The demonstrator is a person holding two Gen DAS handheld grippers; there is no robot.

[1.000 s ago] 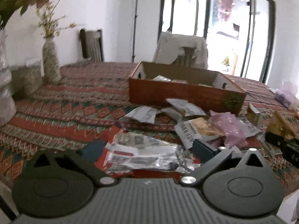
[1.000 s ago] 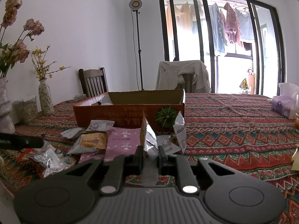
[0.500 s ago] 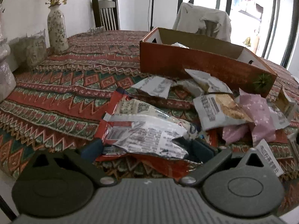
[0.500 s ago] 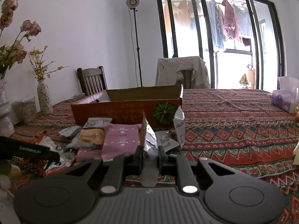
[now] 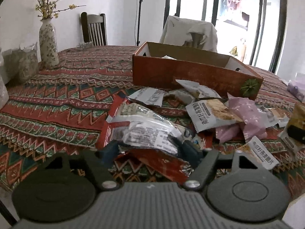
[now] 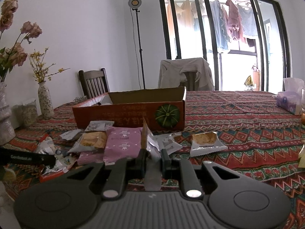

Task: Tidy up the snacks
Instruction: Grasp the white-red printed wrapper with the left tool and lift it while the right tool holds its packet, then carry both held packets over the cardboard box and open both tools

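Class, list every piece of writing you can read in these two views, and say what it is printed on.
"南瓜…": white snack packet; the remaining characters are unclear.
Orange box: upside-down lettering on the front wall, too blurred to read.
Silver packet: fine print, too small to read.

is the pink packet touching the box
Apart. The right wrist view shows a strip of tablecloth between the pink packet and the box, which stands farther back.
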